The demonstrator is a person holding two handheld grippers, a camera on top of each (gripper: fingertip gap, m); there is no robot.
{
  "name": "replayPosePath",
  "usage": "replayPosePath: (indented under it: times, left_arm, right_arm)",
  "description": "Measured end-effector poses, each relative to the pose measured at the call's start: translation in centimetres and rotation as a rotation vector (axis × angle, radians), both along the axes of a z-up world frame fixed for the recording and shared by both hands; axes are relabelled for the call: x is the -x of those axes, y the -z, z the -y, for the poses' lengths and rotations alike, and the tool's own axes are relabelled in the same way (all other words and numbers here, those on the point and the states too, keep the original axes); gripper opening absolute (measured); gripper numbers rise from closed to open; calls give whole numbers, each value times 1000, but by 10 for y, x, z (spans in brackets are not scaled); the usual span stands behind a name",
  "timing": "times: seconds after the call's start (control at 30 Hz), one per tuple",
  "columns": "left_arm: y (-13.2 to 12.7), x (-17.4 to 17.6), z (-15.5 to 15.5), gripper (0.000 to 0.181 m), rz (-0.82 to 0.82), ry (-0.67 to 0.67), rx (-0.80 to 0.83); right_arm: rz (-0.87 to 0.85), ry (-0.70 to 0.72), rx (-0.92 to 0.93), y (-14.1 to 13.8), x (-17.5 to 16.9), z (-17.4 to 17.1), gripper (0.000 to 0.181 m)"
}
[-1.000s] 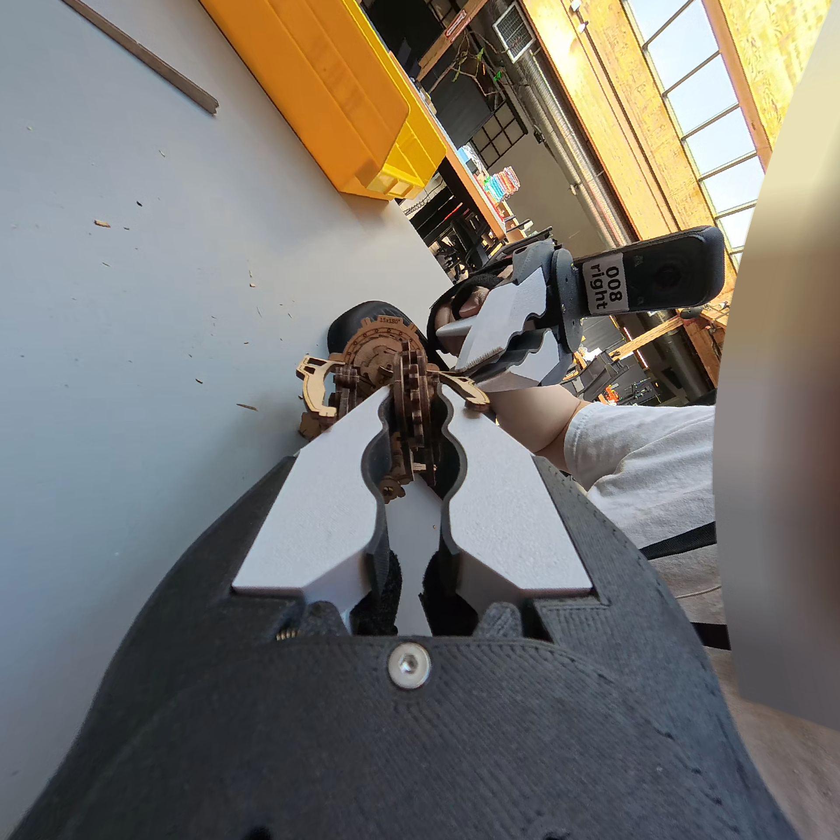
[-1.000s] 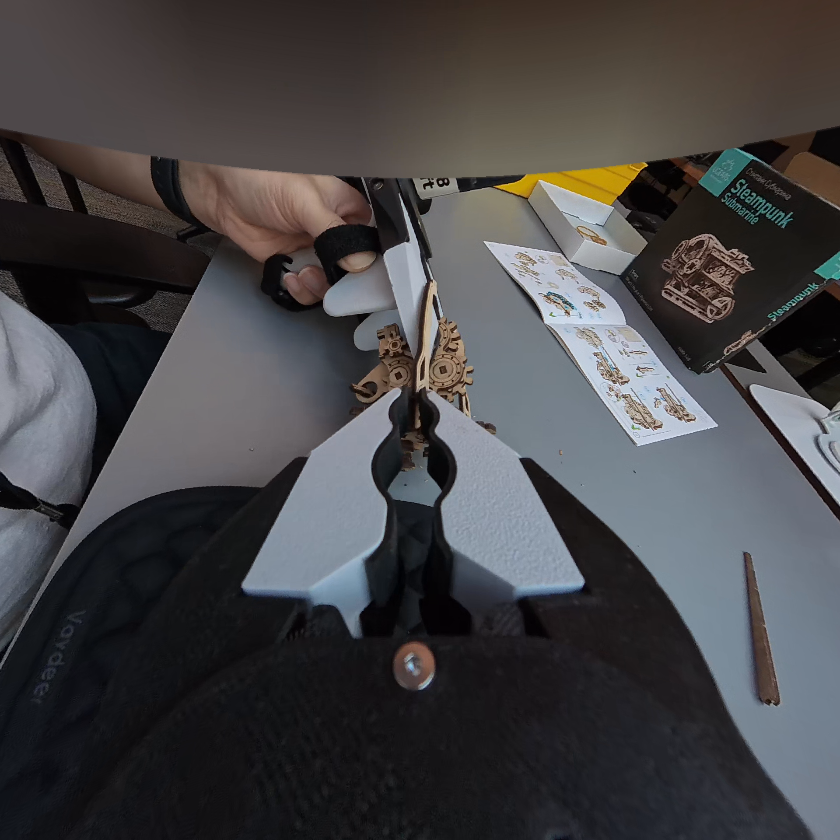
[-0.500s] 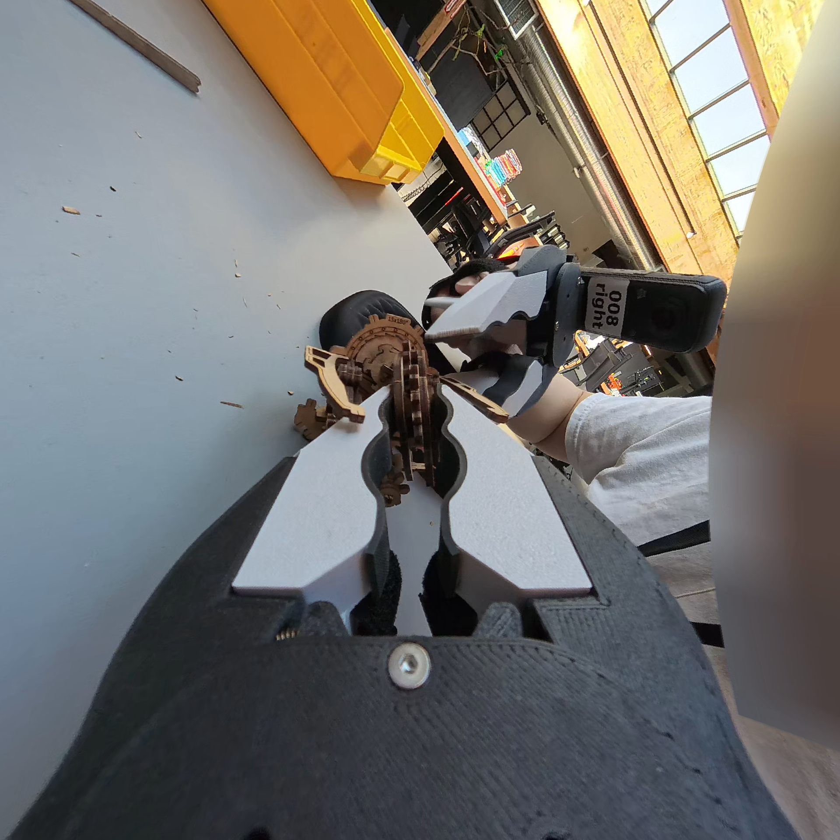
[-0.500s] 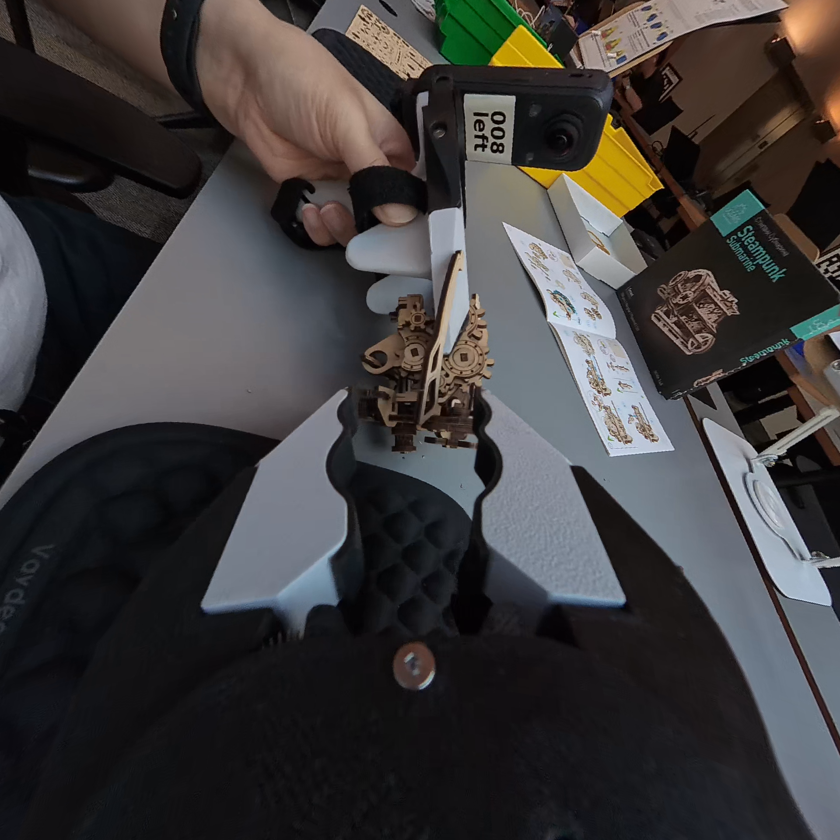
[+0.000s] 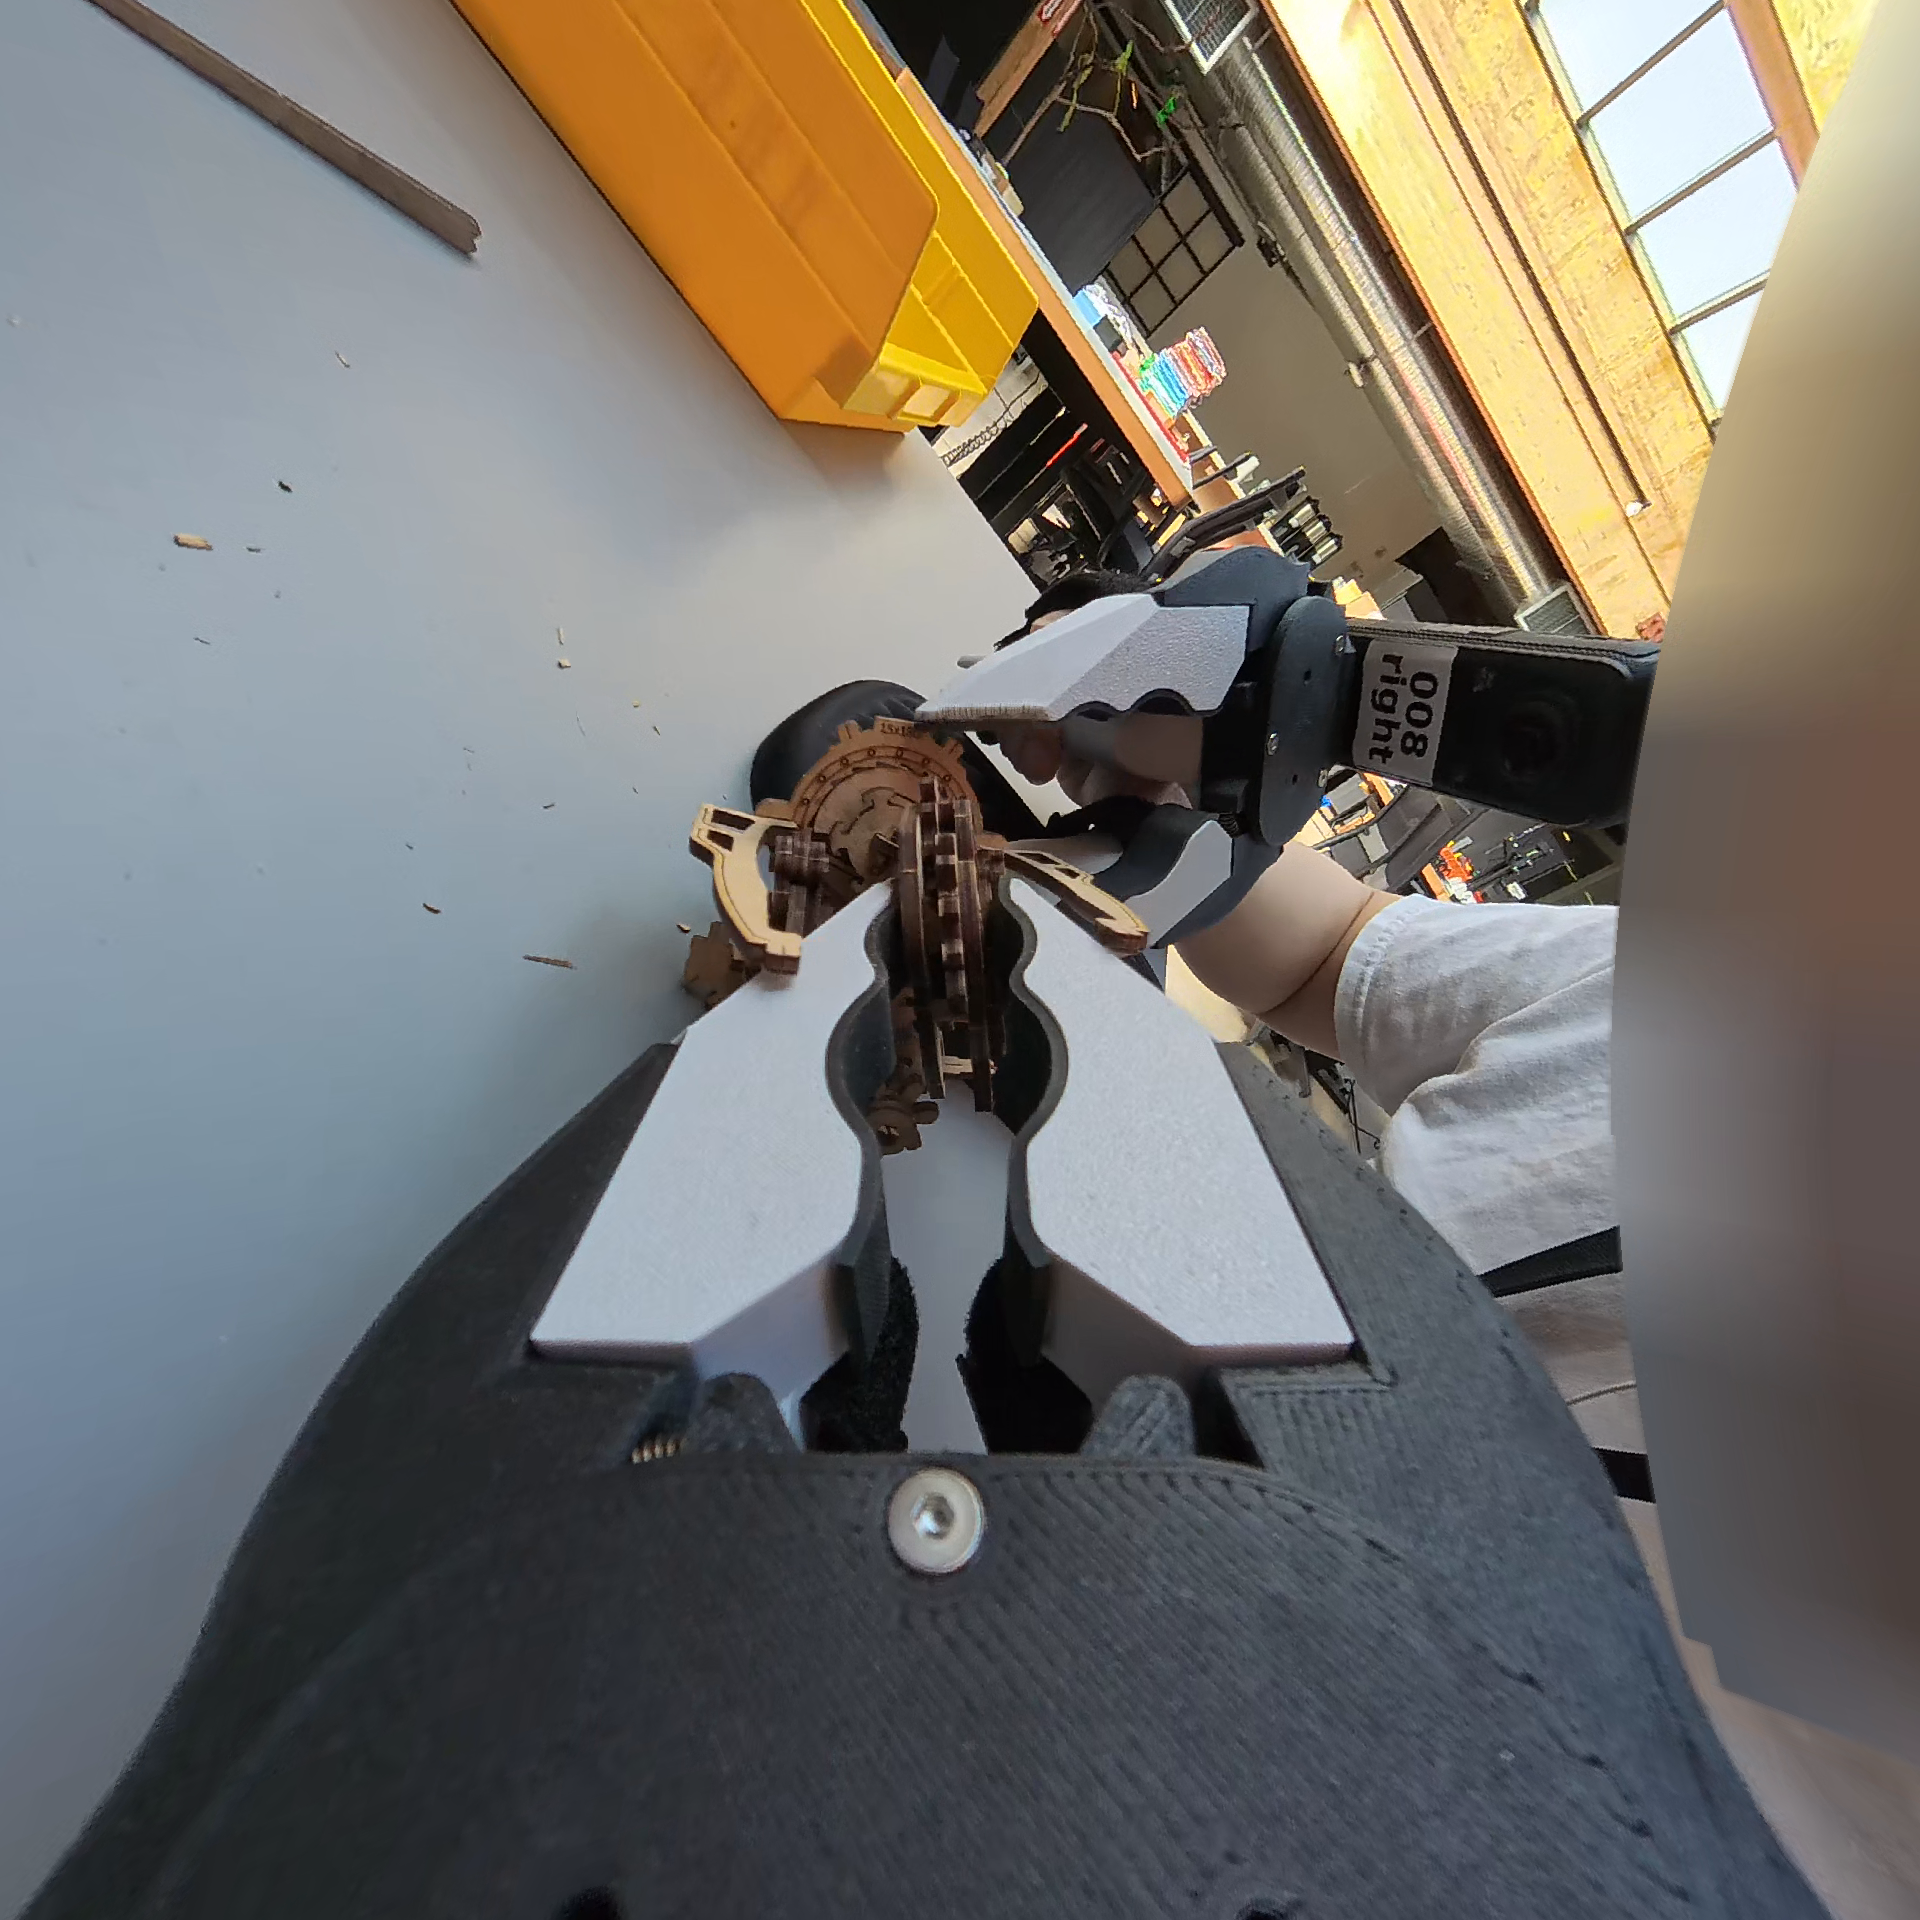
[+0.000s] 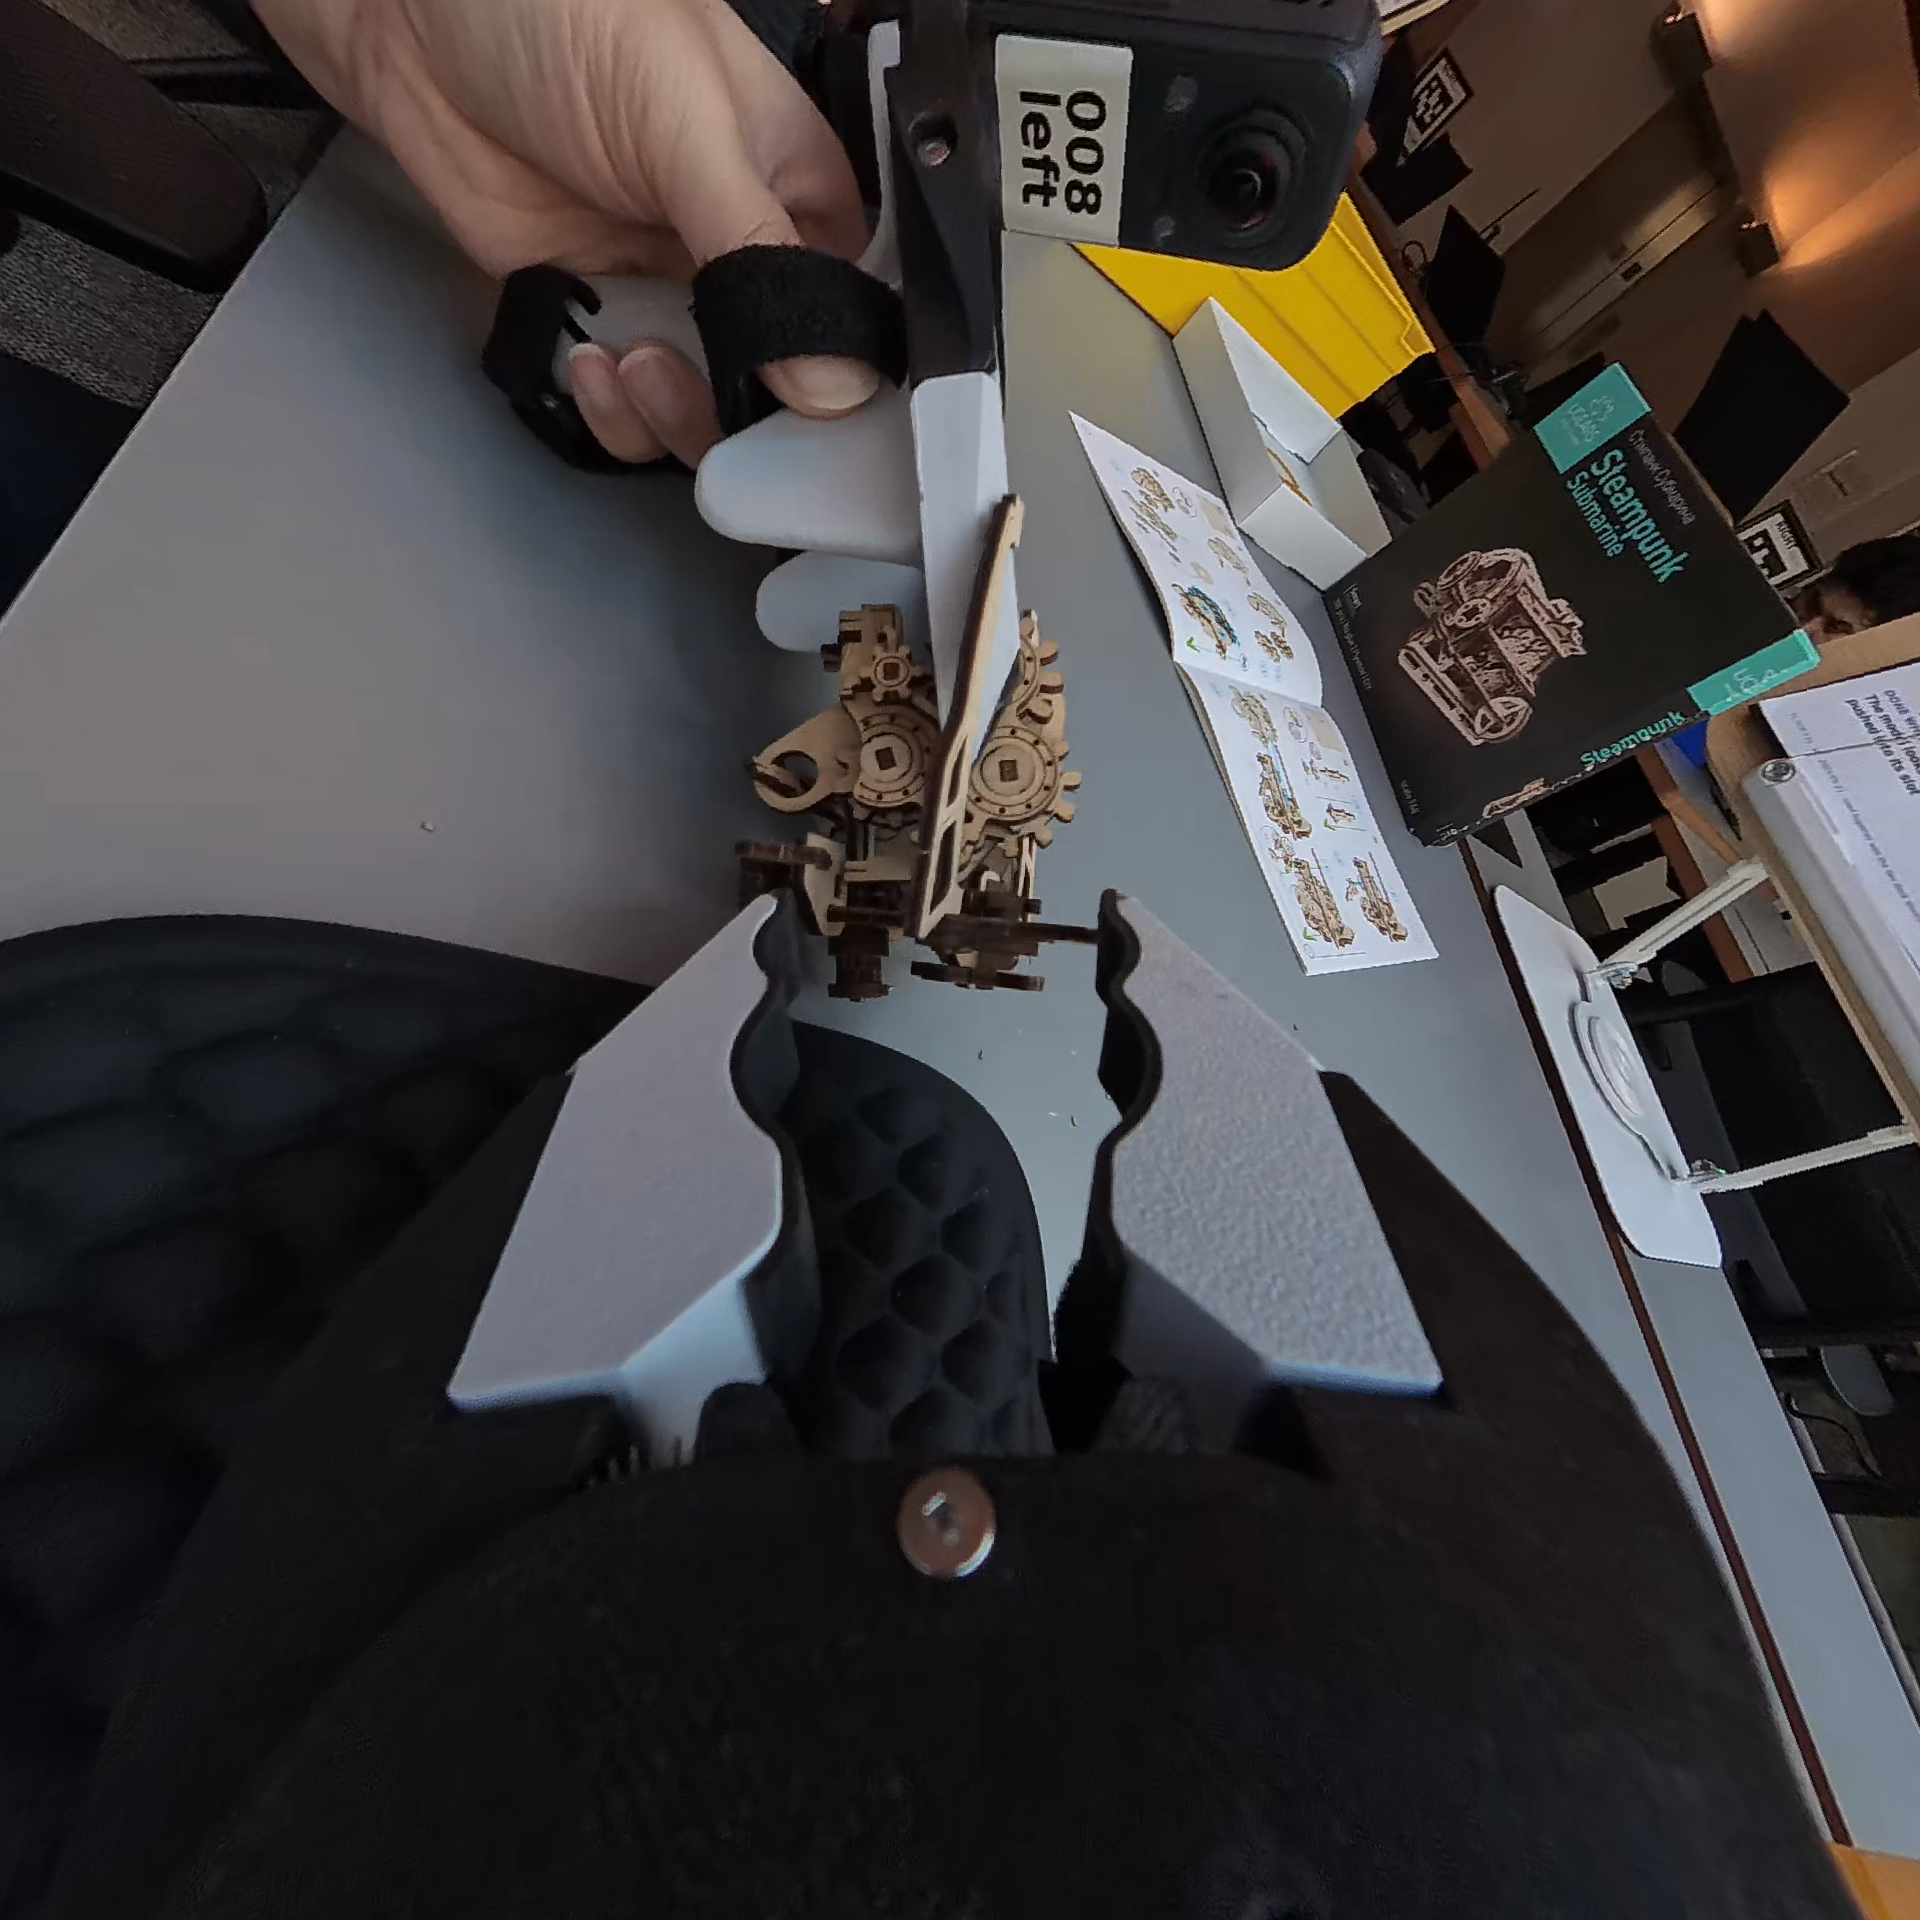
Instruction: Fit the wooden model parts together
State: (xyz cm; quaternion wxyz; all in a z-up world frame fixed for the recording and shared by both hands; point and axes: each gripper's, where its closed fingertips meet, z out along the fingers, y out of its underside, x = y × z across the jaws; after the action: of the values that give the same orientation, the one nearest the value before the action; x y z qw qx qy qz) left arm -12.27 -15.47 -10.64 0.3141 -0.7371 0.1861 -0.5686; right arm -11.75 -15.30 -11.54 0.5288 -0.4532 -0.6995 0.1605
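Since a second ago the right gripper [image 6: 940,940] has been letting go: then pinched on the thin fin of the wooden model [image 6: 925,800], now spread wide, fingertips flanking the model's lower pegs and holding nothing. In the left wrist view it [image 5: 1049,810] is sitting beyond the model with one finger high, one low.

The left gripper [image 5: 940,925] is clamping the wooden model [image 5: 894,894] by its stacked gears, keeping it lifted just above the grey table [image 6: 364,675]. The pale upright fin [image 6: 977,675] is standing edge-on along the model's middle, resting against a left finger.

Step in hand, as I read it: the fin is being seated, and the right claw is regripping. Whether the tabs are fully home is not visible.

Next move calls for closing across the lower pegs or pressing the fin down squarely while the left holds firm; the thin ply looks easy to snap if twisted.

An instruction booklet [image 6: 1247,707], a dark kit box [image 6: 1558,623] and yellow bins [image 5: 727,187] are lying well apart.
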Motion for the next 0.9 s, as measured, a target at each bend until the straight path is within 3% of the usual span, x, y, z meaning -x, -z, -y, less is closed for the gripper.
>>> replayPosePath:
  times: [0.47, 0.67, 0.9]
  left_arm:
    - [0, -1, 1, 13, 2, 25, 0]
    - [2, -2, 5, 13, -79, 85, -56]
    - [2, -2, 3, 13, -76, 114, -24]
  right_arm:
    - [-18, -3, -18, -5, 4, 0, 56]
    - [-1, -17, 13, -2, 6, 1, 61]
    - [14, -40, 1, -1, 7, 3, 55]
